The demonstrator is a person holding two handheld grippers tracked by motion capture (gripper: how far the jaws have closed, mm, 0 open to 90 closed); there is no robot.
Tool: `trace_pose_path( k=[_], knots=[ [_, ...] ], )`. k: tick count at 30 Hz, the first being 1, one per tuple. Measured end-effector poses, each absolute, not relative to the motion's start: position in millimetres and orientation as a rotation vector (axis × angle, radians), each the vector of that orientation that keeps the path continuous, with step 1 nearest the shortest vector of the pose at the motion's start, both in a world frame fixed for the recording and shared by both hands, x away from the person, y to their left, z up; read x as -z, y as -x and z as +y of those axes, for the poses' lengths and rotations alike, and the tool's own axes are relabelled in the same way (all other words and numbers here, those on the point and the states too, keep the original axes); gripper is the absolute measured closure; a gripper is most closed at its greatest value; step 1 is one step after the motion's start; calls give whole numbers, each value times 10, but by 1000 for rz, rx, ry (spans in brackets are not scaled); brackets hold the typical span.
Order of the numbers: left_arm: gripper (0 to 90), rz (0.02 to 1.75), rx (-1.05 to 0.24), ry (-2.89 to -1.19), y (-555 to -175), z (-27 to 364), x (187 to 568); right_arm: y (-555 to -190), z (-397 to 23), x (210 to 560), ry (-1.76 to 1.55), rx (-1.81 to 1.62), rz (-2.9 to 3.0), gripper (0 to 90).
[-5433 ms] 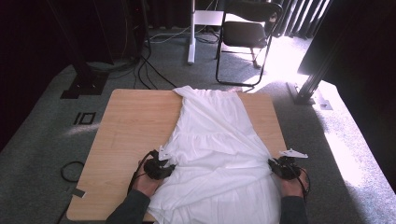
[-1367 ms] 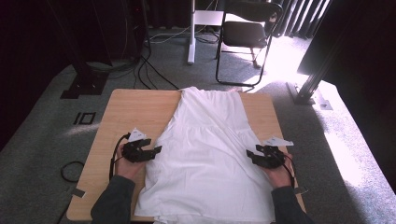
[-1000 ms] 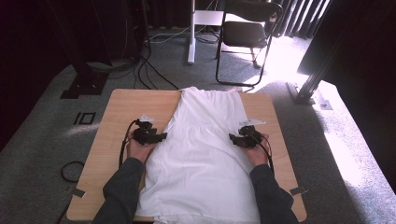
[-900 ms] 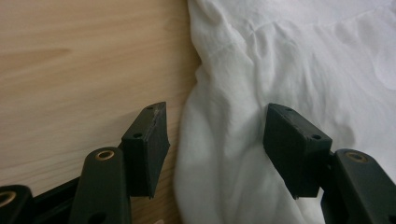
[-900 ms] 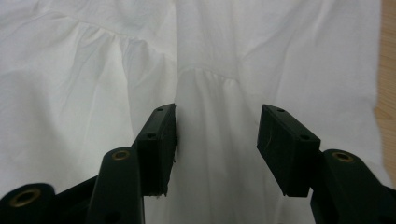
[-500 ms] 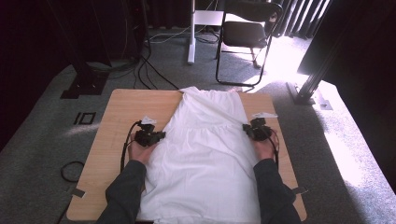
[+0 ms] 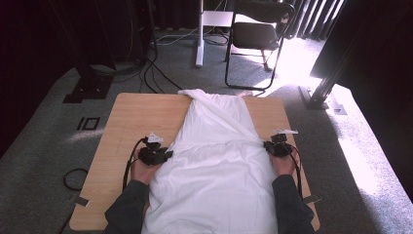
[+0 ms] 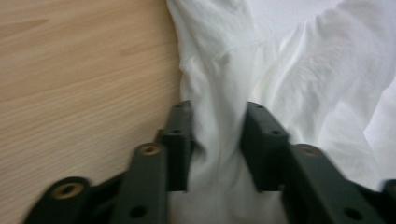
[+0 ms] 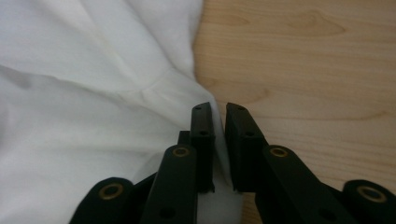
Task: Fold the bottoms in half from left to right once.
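White garment (image 7: 214, 161) lies lengthwise down the middle of the table (image 7: 131, 117), near end hanging over the near edge. Left gripper (image 8: 212, 135) is at its left edge; jaws have just been opening, now apart with a bunched fold between them, pads not clearly pressing, so the fold may slip out on a pull. Right gripper (image 9: 219, 140) is at the right edge; jaws almost together on a thin hem, also just opening. Risk: uneven tug skews the cloth.

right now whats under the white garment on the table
The white garment lies on the wooden table, whose bare top shows on both sides. Its near end hangs past the table's front edge. Whether anything else lies beneath cannot be seen; the cloth covers it.
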State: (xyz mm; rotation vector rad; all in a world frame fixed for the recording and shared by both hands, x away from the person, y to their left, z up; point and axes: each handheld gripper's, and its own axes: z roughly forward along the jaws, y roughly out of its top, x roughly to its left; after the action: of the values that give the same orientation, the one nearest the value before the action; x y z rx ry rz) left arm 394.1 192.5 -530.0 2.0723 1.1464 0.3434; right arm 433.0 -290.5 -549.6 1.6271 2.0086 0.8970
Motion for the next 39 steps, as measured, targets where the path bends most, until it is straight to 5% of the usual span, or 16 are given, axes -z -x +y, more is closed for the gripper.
trace_pose_path(
  k=[3,11,15,17,20,24,27,39],
  knots=[
    [522,1145,-348,-2006,-3956,2030,5197,-4324,-2929,5510,-1623,-881,2011,733],
    [435,1128,-384,-1984,-4268,1865,4956,-4349,-2896,5243,-1570,-998,2008,497],
    [410,1140,-357,-2012,-4501,1619,5004,-4477,-2778,5275,-1563,-946,2060,472],
    [400,1167,-346,-2043,-4600,1488,5096,-4535,-2730,5342,-1567,-923,2075,490],
    [450,1187,-297,-2096,-4679,1355,5256,-4568,-2680,5432,-1590,-869,2083,682],
    [720,1229,-278,-2079,-4677,1375,5386,-4524,-2667,5477,-1613,-879,2071,847],
    [804,1198,-313,-2102,-4582,1403,5377,-4455,-2665,5481,-1616,-891,2075,867],
    [800,1126,-327,-2095,-3745,1703,5441,-3492,-2586,5537,-1518,-972,2149,846]
  ],
)
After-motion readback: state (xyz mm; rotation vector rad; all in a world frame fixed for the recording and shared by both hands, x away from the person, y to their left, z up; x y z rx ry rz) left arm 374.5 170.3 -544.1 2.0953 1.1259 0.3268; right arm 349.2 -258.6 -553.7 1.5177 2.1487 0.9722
